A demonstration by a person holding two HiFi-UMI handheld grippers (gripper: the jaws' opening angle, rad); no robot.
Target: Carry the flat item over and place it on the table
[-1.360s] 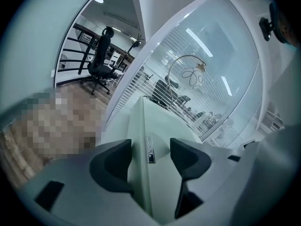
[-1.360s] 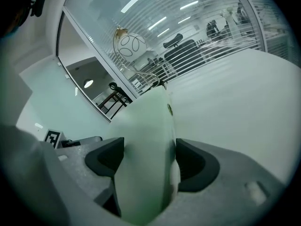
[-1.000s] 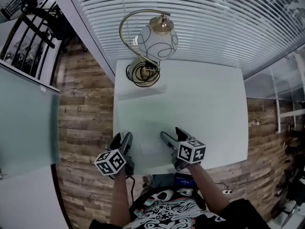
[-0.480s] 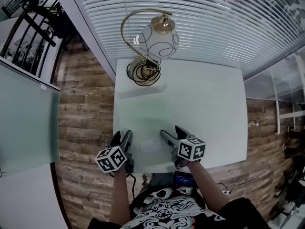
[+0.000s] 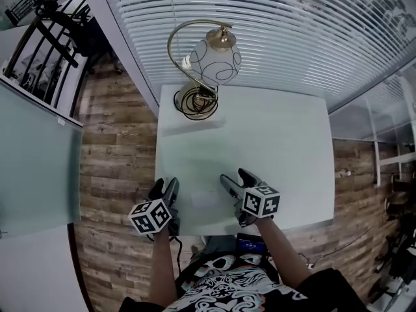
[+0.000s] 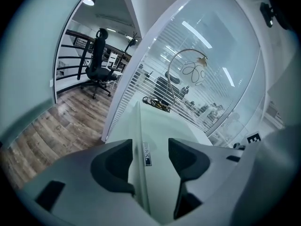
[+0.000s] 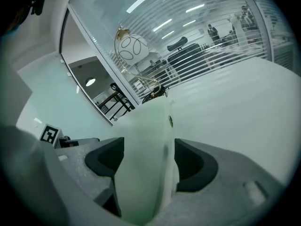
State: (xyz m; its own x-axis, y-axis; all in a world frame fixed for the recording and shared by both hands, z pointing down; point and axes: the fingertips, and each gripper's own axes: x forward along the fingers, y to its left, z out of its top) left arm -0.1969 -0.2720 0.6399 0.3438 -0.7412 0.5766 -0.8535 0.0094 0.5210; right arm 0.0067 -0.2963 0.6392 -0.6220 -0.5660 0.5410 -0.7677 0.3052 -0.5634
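The flat item is a thin, pale green translucent sheet (image 5: 192,161) over the left half of the white table (image 5: 286,148). My left gripper (image 5: 166,187) sits at the sheet's near left edge. In the left gripper view the sheet (image 6: 157,126) runs edge-on between the jaws of that gripper (image 6: 150,150), close to the left one with a gap to the right one, and they are closing. My right gripper (image 5: 234,177) is at the sheet's near right edge. In the right gripper view the sheet (image 7: 146,140) fills the gap of that gripper (image 7: 148,157), which is shut on it.
A brass arc lamp with a white globe (image 5: 214,57) stands at the table's far left corner, its coiled base (image 5: 195,101) just beyond the sheet. A glass wall with blinds (image 5: 292,31) runs behind the table. Wood floor (image 5: 110,142) lies to the left, with a black chair (image 6: 99,55) further off.
Both grippers stay at the sheet's near edge in nearly the same places. The head view has drifted slightly.
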